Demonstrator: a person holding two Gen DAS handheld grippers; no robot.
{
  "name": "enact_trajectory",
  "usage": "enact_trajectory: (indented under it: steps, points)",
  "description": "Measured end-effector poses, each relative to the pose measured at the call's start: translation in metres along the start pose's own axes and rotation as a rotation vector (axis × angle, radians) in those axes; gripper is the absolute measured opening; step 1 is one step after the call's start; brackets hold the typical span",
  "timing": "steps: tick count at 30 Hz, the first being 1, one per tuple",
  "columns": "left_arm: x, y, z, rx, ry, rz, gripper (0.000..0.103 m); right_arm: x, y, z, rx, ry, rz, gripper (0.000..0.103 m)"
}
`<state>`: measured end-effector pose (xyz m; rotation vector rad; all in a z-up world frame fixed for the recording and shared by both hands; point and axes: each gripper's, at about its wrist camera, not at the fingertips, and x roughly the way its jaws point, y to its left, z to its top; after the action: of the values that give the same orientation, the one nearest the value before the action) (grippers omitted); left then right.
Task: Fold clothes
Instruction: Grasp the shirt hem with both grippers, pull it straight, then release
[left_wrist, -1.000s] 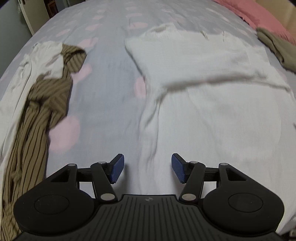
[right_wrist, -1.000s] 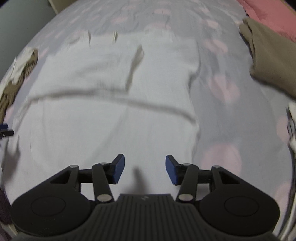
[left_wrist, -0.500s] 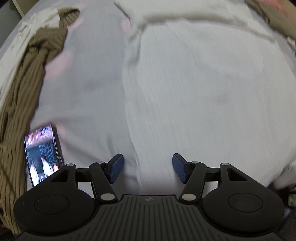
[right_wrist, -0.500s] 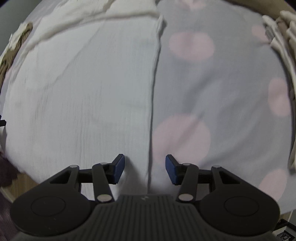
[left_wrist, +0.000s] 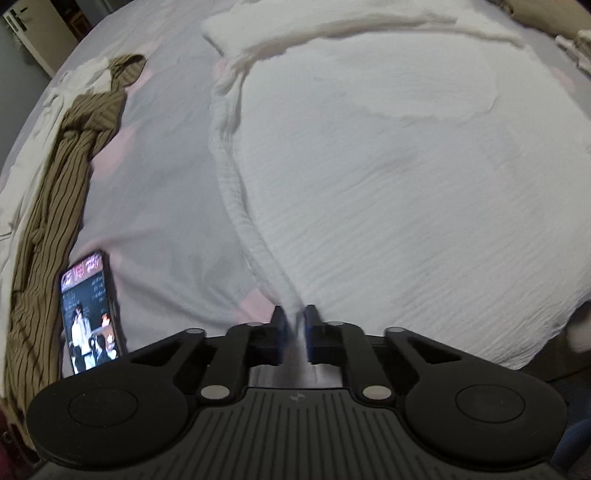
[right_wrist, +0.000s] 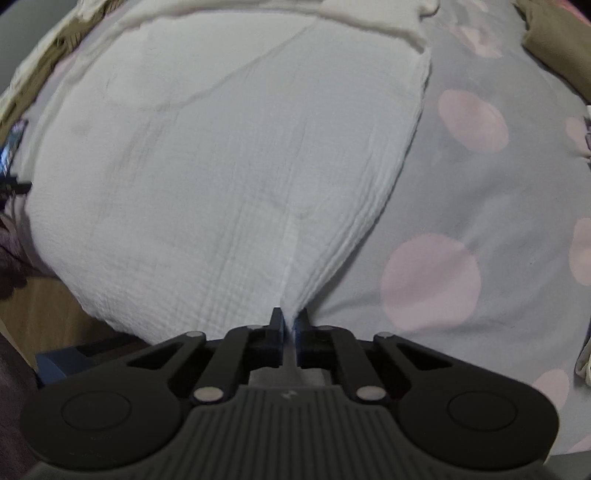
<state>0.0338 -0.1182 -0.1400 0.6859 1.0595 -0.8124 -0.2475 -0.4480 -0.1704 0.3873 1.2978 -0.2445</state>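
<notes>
White garment (left_wrist: 388, 177) is lying spread across the dotted bedsheet (left_wrist: 166, 177), directly ahead of both tools, its near hem reaching the bed's edge and its far end showing a band of cloth already turned over itself. Left tool (left_wrist: 294, 325) is pinching the garment's near left corner, its blue pads nearly together with a ridge of fabric rising between them and running forward along the side seam. Right tool (right_wrist: 289, 326) is doing the same at the near right corner, jaws all but closed on a thin pleat of cloth, the right edge of the garment fanning away ahead and to the right. Both are sitting low over the bed, pointing forward along the fabric. Judging by this, the garment is lying mostly flat with at most one fold at the far end, and the main folding of this piece is looking unfinished. To the far left of the left tool, a brown striped garment (left_wrist: 62, 206) is lying rumpled over a cream one, beside a lit phone (left_wrist: 90, 314); an olive garment (right_wrist: 557, 51) is sitting far right of the right tool.
</notes>
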Motion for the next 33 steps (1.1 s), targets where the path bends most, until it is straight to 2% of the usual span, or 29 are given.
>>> enact_trajectory:
  steps: [3,9,15,21,26,29,31,32,33]
  points:
    - [-0.008,0.001,0.005,0.007,-0.038,-0.029,0.005,-0.015,-0.006,0.004,0.036,-0.060,0.012,0.006]
    - [-0.034,0.026,0.041,-0.036,-0.139,-0.056,0.005,-0.045,-0.017,0.023,0.089,-0.172,0.021,0.006]
    - [-0.036,0.053,0.093,-0.049,-0.198,-0.009,0.004,-0.062,-0.043,0.064,0.153,-0.267,-0.017,0.006]
    - [-0.015,0.057,0.136,-0.087,-0.280,0.017,0.005,-0.056,-0.066,0.106,0.220,-0.327,-0.070,0.006]
    - [0.010,0.039,0.149,-0.007,-0.265,0.092,0.006,-0.037,-0.058,0.130,0.188,-0.315,-0.127,0.008]
    - [0.014,0.032,0.143,0.036,-0.264,0.130,0.018,-0.033,-0.053,0.132,0.161,-0.327,-0.140,0.014]
    - [0.009,0.025,0.132,0.038,-0.295,0.190,0.031,-0.036,-0.048,0.128,0.124,-0.351,-0.166,0.045]
    - [0.006,0.019,0.124,0.043,-0.321,0.217,0.042,-0.037,-0.045,0.125,0.104,-0.364,-0.182,0.047]
    - [0.002,0.010,0.115,0.056,-0.347,0.240,0.048,-0.038,-0.042,0.121,0.081,-0.373,-0.190,0.047]
